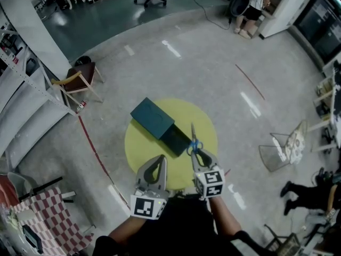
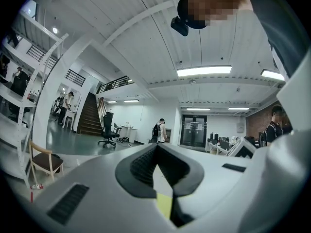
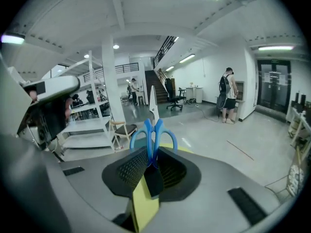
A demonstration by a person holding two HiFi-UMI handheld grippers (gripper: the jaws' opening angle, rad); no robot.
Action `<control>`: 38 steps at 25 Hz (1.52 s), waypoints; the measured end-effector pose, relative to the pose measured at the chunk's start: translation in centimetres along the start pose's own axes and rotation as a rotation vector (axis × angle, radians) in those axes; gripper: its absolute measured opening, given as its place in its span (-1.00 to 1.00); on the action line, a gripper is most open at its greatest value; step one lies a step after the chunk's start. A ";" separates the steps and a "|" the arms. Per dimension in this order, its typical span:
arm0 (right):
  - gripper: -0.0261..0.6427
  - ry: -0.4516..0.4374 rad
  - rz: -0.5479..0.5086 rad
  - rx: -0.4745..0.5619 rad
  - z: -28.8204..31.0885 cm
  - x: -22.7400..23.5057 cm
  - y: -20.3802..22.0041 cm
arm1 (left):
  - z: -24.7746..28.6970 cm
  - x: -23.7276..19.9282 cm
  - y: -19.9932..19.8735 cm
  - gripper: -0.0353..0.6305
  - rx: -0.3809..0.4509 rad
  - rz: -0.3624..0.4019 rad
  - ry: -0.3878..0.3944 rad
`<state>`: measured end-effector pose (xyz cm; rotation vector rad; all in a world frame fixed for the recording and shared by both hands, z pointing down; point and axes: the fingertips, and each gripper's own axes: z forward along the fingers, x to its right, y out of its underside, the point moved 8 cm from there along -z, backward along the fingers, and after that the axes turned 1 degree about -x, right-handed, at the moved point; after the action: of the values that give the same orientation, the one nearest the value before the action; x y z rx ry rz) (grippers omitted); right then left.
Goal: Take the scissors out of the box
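Observation:
A dark teal box (image 1: pixel 153 117) lies on the round yellow table (image 1: pixel 139 143), its darker inner tray (image 1: pixel 177 141) slid out toward me. Blue-handled scissors (image 1: pixel 193 140) are held above the table just right of the tray, blades pointing away from me. My right gripper (image 1: pixel 198 154) is shut on their handles. In the right gripper view the scissors (image 3: pixel 154 130) stand upright between the pads of the right gripper (image 3: pixel 151 161). My left gripper (image 1: pixel 160 159) hovers over the table's near edge, shut with nothing in it. In its own view the left gripper (image 2: pixel 158 152) faces the open room.
A wooden chair (image 1: pixel 80 81) and white shelving (image 1: pixel 21 89) stand to the left of the table. A wire rack (image 1: pixel 277 151) sits to the right. A red checkered cloth (image 1: pixel 48 217) lies at lower left. A person (image 1: pixel 250 9) stands far off.

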<state>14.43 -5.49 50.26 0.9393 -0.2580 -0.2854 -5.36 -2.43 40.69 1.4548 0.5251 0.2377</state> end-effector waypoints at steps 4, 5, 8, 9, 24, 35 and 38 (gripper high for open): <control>-0.72 0.005 -0.018 0.117 -2.6 -0.9 -1.0 | -0.3 -0.1 0.0 -0.90 -0.006 0.005 -0.001; -0.72 0.008 -0.026 0.132 -3.2 -1.1 -1.2 | -0.4 -0.1 0.0 -0.90 -0.009 0.006 -0.002; -0.72 0.017 -0.025 0.189 -5.1 -1.8 -1.6 | -0.7 -0.2 0.1 -0.90 -0.012 0.010 -0.001; -0.72 0.005 -0.017 0.213 -5.7 -2.2 -1.6 | -0.7 -0.2 0.2 -0.90 -0.013 0.011 -0.001; -0.72 -0.033 -0.022 0.335 -8.8 -4.0 -1.3 | -1.0 0.4 1.1 -0.90 -0.023 0.011 0.012; -0.72 -0.053 -0.031 0.338 -8.8 -4.3 -1.4 | -1.0 0.7 1.2 -0.90 -0.023 0.009 0.011; -0.72 -0.052 -0.035 0.326 -8.9 -4.3 -1.3 | -1.1 0.8 1.2 -0.90 -0.020 0.008 0.011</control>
<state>13.24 1.99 43.79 1.2608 -0.3427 -0.3058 -5.04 -1.00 41.65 1.4373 0.5250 0.2564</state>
